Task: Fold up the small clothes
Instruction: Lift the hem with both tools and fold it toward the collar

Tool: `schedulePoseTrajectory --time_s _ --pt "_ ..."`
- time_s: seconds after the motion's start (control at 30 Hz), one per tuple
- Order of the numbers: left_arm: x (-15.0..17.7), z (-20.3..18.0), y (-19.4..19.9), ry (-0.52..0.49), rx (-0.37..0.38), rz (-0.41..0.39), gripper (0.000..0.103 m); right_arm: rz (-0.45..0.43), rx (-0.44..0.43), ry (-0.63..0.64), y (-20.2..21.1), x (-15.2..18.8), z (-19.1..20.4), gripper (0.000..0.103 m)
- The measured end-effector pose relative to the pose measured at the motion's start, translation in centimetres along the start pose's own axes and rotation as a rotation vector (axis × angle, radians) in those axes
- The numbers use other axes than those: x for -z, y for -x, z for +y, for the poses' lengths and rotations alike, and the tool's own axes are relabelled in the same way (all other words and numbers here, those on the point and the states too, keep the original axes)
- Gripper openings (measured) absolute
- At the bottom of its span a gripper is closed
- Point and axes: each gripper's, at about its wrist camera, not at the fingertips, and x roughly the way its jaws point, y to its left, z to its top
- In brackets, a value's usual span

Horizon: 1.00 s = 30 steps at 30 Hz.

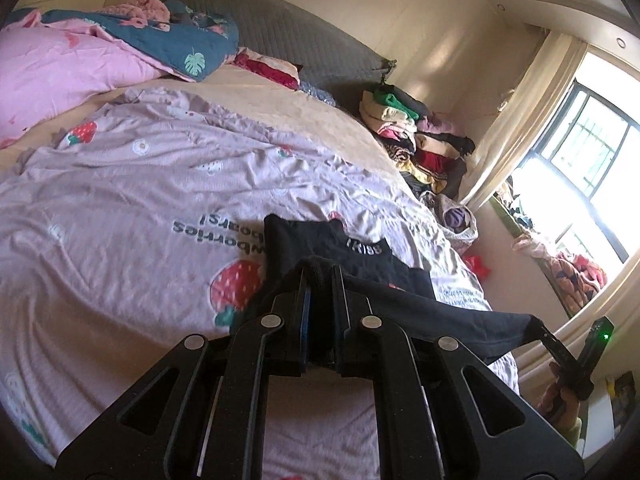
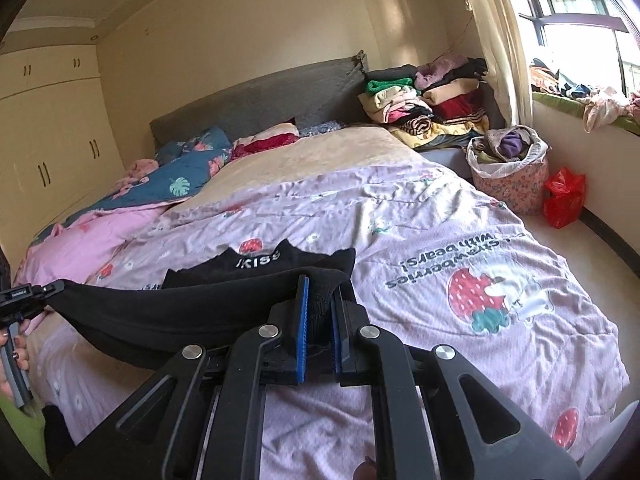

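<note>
Black garment, small, white lettering near its far edge; far part lies on the quilt, near edge lifted and stretched taut between two grippers above the bed. Left gripper: jaws closed on one corner of the near edge, cloth bunched between the blue pads. Right gripper: jaws closed on the opposite corner, cloth pinched between its pads; it also shows at the lower right of the left view, with the hem sagging slightly between the two. Quilt: lilac, strawberry and bear print, rumpled, covering most of the bed. Pink and blue bedding heaped toward the grey headboard. Stack of folded clothes at the bed's far corner. Floral basket of clothes on the floor beside the bed; red bag just beside it, below the window.
</note>
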Motion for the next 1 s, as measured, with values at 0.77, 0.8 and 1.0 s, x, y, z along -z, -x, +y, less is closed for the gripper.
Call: schedulePoseTrajectory --time_s 0.77,0.8,1.0 --pt "-4.0 -0.4 -6.1 -0.022 -0.104 -0.047 0.003 0.015 0.077 -0.046 -8.2 -4.1 -0.9 0.008" --pt "-4.1 -0.3 -6.4 -0.025 -0.108 -0.047 0.003 0.018 0.077 -0.048 -8.5 -4.2 -1.0 0.008" --pt "-4.7 0.0 -8.8 -0.041 -0.136 -0.036 0.003 0.036 0.103 -0.064 -10.9 -4.4 -1.2 0.009"
